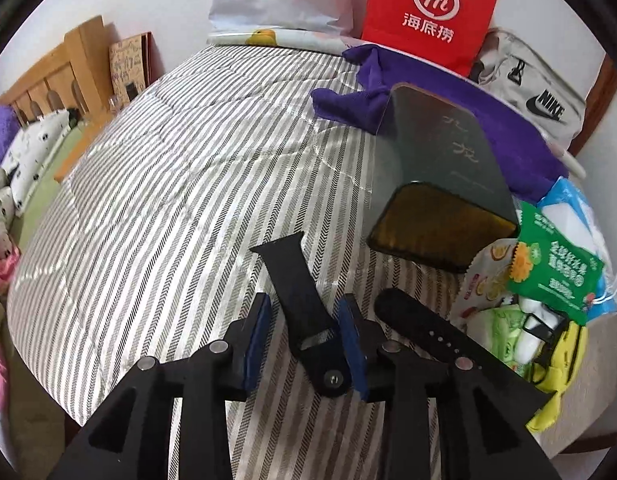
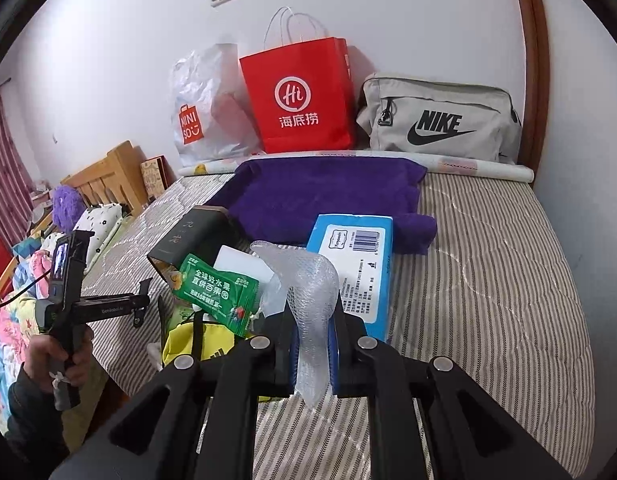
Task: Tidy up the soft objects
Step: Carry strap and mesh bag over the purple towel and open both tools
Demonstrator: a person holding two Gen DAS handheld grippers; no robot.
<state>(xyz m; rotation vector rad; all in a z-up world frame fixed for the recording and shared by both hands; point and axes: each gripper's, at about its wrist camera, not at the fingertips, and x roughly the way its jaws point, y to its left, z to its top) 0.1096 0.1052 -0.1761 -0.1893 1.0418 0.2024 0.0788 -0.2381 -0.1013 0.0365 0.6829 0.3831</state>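
Observation:
My left gripper (image 1: 306, 312) is open just above the striped bed cover (image 1: 168, 184), its blue pads either side of a black watch strap (image 1: 298, 304) that lies flat between them. A second black strap (image 1: 424, 330) lies just to the right. My right gripper (image 2: 312, 340) is shut on a strip of clear bubble wrap (image 2: 312, 300) and holds it upright above the bed. The left gripper also shows in the right wrist view (image 2: 142, 300), held low over the bed's left edge.
A dark open box (image 1: 440, 172) lies on its side on a purple towel (image 2: 320, 196). Snack packets (image 2: 216, 292), a blue tissue pack (image 2: 356, 268) and a yellow bag (image 2: 196, 344) crowd one spot. A red paper bag (image 2: 300, 96), a Miniso bag (image 2: 204, 112) and a Nike bag (image 2: 440, 120) line the wall.

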